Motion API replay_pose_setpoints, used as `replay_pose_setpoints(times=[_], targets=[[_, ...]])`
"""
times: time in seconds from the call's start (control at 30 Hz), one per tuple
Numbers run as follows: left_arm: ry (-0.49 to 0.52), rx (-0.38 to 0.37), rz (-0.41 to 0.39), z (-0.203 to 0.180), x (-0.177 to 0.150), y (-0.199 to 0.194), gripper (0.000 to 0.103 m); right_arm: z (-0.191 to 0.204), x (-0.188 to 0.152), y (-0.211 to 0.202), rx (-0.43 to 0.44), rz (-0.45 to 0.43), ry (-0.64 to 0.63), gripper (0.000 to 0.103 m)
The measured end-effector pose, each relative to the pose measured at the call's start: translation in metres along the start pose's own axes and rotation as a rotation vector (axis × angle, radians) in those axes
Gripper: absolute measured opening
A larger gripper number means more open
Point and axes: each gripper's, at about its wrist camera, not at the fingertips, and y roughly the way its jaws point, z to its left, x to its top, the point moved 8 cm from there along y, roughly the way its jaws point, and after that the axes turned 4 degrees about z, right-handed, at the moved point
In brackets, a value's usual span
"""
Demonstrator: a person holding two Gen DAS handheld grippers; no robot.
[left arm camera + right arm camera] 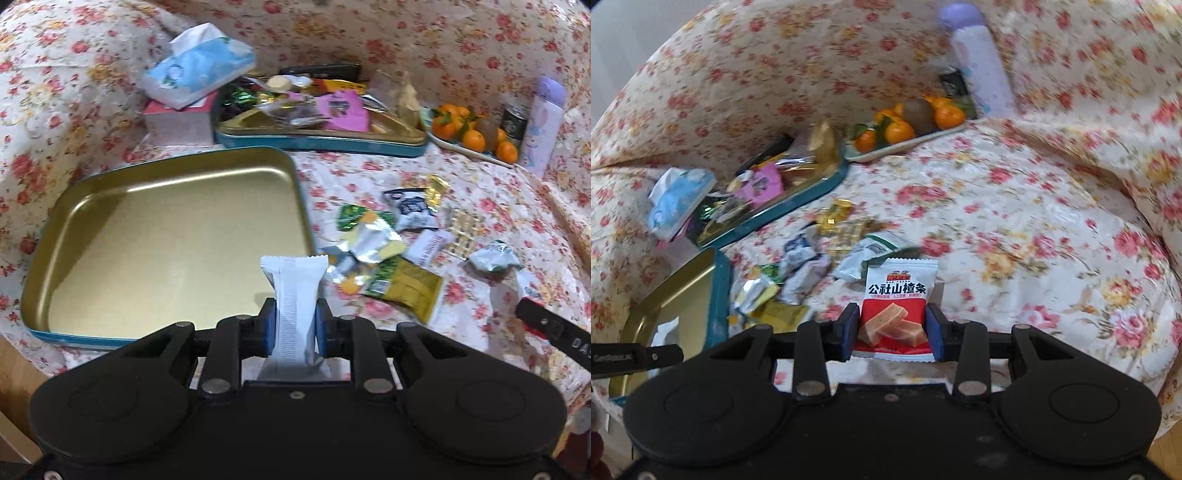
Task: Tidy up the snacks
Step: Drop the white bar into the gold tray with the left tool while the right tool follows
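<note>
My left gripper (295, 317) is shut on a white snack bar packet (295, 291), held upright over the near right edge of the empty gold tin tray (147, 229). My right gripper (893, 325) is shut on a red and white hawthorn snack packet (897, 299), above the floral cloth. A heap of loose snack packets (399, 243) lies on the cloth right of the tray; it also shows in the right wrist view (812, 266). The empty tray's corner shows at the left of that view (683, 295).
A second tin tray (321, 142) full of snacks sits at the back, also in the right wrist view (798, 199). A tissue pack (199, 66) lies on a pink box. A plate of oranges (469, 133), a dark can and a lilac bottle (546, 125) stand back right.
</note>
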Motion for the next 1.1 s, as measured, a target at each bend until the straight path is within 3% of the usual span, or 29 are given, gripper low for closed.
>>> replay_pose_setpoints(times=[0.77, 1.1], targets=[[-0.045, 0.093, -0.034, 0.088, 0.048, 0.017, 0.028, 0.112, 0.014, 0.006, 0.109, -0.013, -0.204, 0.041], [-0.065, 0.164, 0.002, 0.121, 0.045, 0.027, 0.029, 0.150, 0.008, 0.010, 0.176, 0.006, -0.277, 0.041]])
